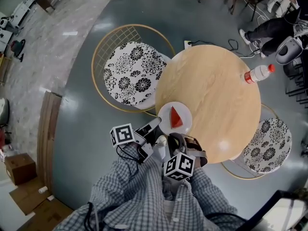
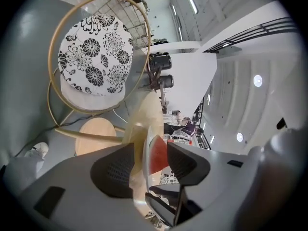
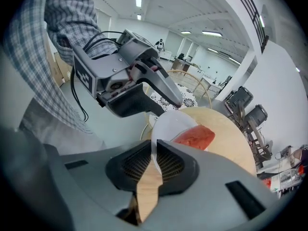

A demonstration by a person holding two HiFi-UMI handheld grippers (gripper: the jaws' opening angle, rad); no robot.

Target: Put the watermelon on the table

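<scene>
Room is plentiful on the round wooden table [image 1: 216,90]: we see it bare beyond the white plate [image 1: 166,113] at its near edge, with the watermelon [image 1: 176,118] slice on it (a red-capped bottle [image 1: 257,74] sits by the far rim). Floral-cushioned chairs [image 1: 130,73] flank it on grey floor [image 1: 82,109]. Our right gripper [image 3: 153,163], pointing steeply down, pinches the plate's near rim; our left gripper [image 2: 150,163] stands nearly level, jaws wide apart around the rim, pressing nothing.
</scene>
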